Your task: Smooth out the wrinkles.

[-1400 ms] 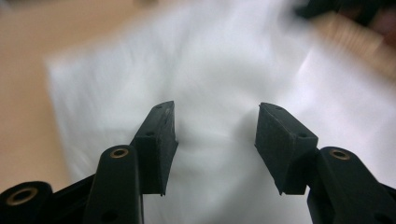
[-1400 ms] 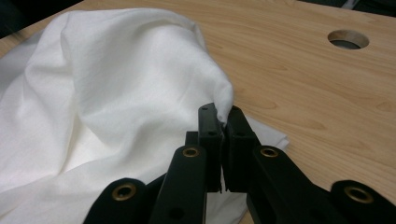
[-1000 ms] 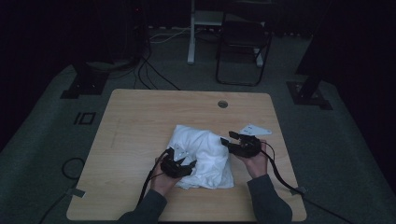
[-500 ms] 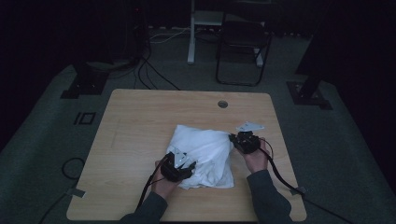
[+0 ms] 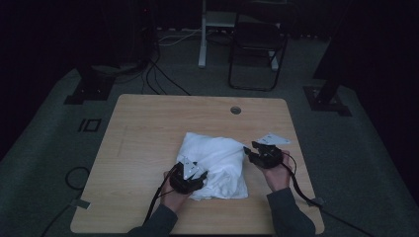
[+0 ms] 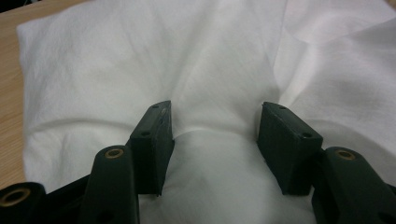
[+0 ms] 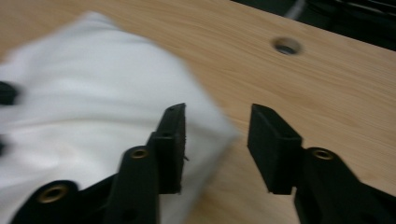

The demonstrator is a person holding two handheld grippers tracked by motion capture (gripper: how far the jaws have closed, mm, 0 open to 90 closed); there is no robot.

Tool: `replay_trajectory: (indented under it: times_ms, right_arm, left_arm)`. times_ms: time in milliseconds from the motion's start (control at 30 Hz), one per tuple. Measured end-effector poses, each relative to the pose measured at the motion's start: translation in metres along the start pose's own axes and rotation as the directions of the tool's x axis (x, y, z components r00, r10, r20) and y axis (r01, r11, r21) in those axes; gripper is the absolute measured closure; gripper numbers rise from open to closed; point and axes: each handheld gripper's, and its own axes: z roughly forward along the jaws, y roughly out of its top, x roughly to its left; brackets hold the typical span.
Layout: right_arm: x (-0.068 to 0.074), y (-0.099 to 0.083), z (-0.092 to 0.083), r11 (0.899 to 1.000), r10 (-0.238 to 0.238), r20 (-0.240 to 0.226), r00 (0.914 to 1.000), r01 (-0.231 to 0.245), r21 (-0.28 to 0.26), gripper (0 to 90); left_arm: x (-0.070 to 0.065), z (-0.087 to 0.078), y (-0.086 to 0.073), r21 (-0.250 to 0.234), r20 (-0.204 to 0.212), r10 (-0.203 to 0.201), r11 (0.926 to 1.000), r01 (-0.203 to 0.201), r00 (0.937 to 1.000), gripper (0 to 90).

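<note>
Wooden table [image 5: 148, 128]; left gripper [image 6: 215, 135] pinches white cloth [image 6: 116, 60], apparently.

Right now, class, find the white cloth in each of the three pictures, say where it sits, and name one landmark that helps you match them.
High view: the white cloth lies at the middle of the table's near half, between the two grippers.
Left gripper view: the cloth covers most of the picture, bunched between the jaws.
Right gripper view: the cloth lies at the left, blurred.
Shared landmark: the round hole in the wooden table.
</note>
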Motion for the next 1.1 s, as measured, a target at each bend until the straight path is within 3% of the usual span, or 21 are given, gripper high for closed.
replay_trajectory:
  times_ms: [133,200,300,500,600,800,867,900,1000,1033,1067,1100]
  right_arm:
    - [0.026,-0.005,-0.004,0.999,-0.035,-0.110,0.9933,0.033,-0.016,51.4]
    - [0.040,-0.010,-0.003,0.998,-0.057,-0.173,0.9833,0.055,-0.020,49.6]
    - [0.053,-0.016,-0.001,0.997,-0.073,-0.223,0.9720,0.072,-0.012,48.2]
    - [0.063,-0.037,0.012,0.992,-0.076,-0.238,0.9683,0.099,0.084,50.1]
    - [0.061,-0.048,0.013,0.990,-0.065,-0.261,0.9631,0.096,0.108,78.9]
    - [0.056,-0.055,0.002,0.988,-0.074,-0.236,0.9689,0.103,0.113,86.8]
    - [0.052,-0.060,-0.005,0.979,-0.109,-0.166,0.9802,0.135,0.155,88.6]
    - [0.051,-0.061,-0.007,0.976,-0.115,-0.125,0.9855,0.135,0.170,88.6]
    - [0.047,-0.062,-0.011,0.985,-0.076,-0.128,0.9889,0.094,0.147,82.6]
    - [0.046,-0.061,-0.014,0.989,-0.059,-0.140,0.9884,0.077,0.126,76.2]
    - [0.049,-0.055,-0.022,0.998,-0.045,-0.169,0.9845,0.053,0.041,60.2]
    - [0.051,-0.052,-0.023,0.999,-0.036,-0.191,0.9810,0.042,0.029,55.9]
  left_arm:
    - [-0.001,-0.003,0.002,-0.007,0.001,-0.012,0.9999,0.012,0.9999,44.2]
    - [-0.001,-0.004,0.004,-0.008,0.000,-0.012,0.9999,0.012,0.9999,43.7]
    - [-0.004,-0.008,0.005,-0.011,-0.004,-0.005,0.9999,0.005,1.0000,42.6]
    - [-0.011,-0.016,0.006,-0.024,0.000,0.006,0.9997,-0.006,1.0000,40.9]
    - [-0.012,-0.021,0.006,-0.032,0.018,-0.003,0.9995,0.003,0.9998,39.9]
    - [-0.011,-0.034,0.006,-0.046,0.047,-0.022,0.9986,0.024,0.9987,40.0]
    - [-0.012,-0.041,0.005,-0.048,0.041,-0.016,0.9987,0.018,0.9990,39.4]
    - [-0.013,-0.042,0.004,-0.052,0.039,-0.017,0.9985,0.019,0.9991,39.2]
    - [-0.013,-0.048,0.005,-0.068,0.035,-0.016,0.9975,0.018,0.9992,38.6]
    - [-0.015,-0.053,0.008,-0.091,0.029,-0.006,0.9958,0.009,0.9996,38.6]
    - [-0.016,-0.055,0.009,-0.099,0.034,-0.008,0.9950,0.012,0.9994,38.9]
    - [-0.017,-0.055,0.010,-0.107,0.040,-0.009,0.9942,0.013,0.9992,39.0]
